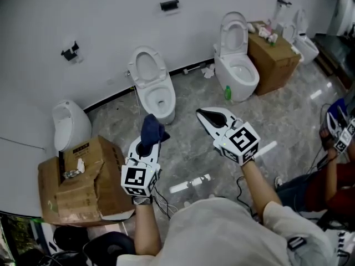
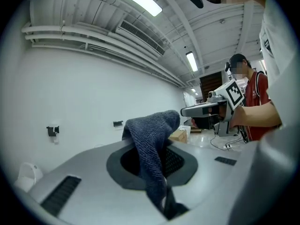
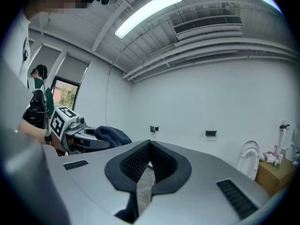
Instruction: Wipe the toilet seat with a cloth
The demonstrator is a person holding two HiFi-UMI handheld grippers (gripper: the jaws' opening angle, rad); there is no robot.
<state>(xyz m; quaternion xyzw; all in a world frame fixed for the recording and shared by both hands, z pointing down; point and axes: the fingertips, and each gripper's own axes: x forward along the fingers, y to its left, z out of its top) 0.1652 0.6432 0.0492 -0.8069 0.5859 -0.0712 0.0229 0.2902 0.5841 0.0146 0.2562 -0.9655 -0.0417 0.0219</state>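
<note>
My left gripper [image 1: 148,142] is shut on a dark blue cloth [image 1: 152,129] that sticks up from its jaws and drapes over them. In the left gripper view the cloth [image 2: 152,139] hangs across the closed jaws of the left gripper [image 2: 159,159]. A white toilet [image 1: 153,85] with its lid raised stands at the wall just beyond the cloth. My right gripper [image 1: 202,114] is level, to the right of the left one, shut and empty. In the right gripper view the right gripper [image 3: 149,165] has its pads together, with the cloth [image 3: 112,136] at the left.
A second toilet [image 1: 237,60] and a cardboard box [image 1: 273,60] stand at the back right, with a green bottle [image 1: 227,92] on the floor between the toilets. A urinal [image 1: 71,125] and an open carton [image 1: 83,182] are at my left. Another person [image 1: 333,176] sits at the right.
</note>
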